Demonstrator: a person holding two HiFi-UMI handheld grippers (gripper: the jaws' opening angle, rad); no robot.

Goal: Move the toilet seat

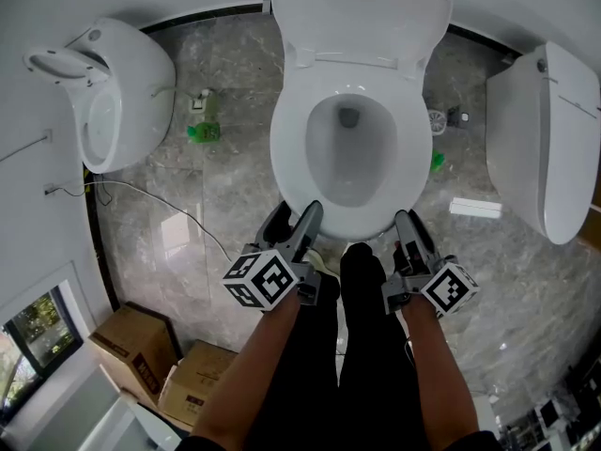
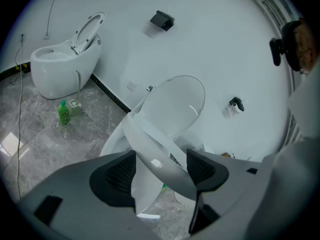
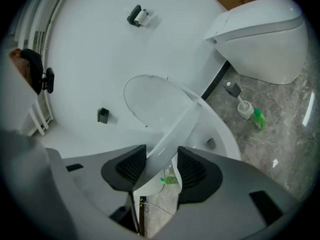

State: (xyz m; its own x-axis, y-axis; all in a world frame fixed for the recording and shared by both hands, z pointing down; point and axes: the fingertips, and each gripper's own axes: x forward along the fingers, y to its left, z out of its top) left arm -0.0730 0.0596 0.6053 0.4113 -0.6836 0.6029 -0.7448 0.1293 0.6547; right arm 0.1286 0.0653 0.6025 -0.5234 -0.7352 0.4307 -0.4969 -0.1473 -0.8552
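While the grey marble floor [image 1: 188, 214] carries three toilets, only the middle toilet [image 1: 349, 216] matters here. It stands against the back wall, its front edge nearest the person. Its lid [image 1: 357, 7] is folded up against the wall. The toilet seat [image 2: 150, 149] is neither down on the bowl nor up against the lid. In both gripper views it runs as a tilted white band, hinged at the back of the bowl, with its front rim lifted clear.

Both grippers sit at that front rim, one on each side of the centre. The right gripper [image 3: 161, 156] has the rim sandwiched between its ribbed pads [image 3: 134, 165], which appear to bear on it from both sides. The left gripper [image 2: 161, 159] has its jaws spread wide. The rim passes between them, but the pads [image 2: 120, 171] do not squeeze it.

The step in hand looks like the swing of the seat itself, caught partway, and its direction cannot be told. With only one side pinched, the next move probably calls for the left jaws to close on the rim. Otherwise the right gripper must carry the seat slowly round its hinge, so it neither twists nor drops.
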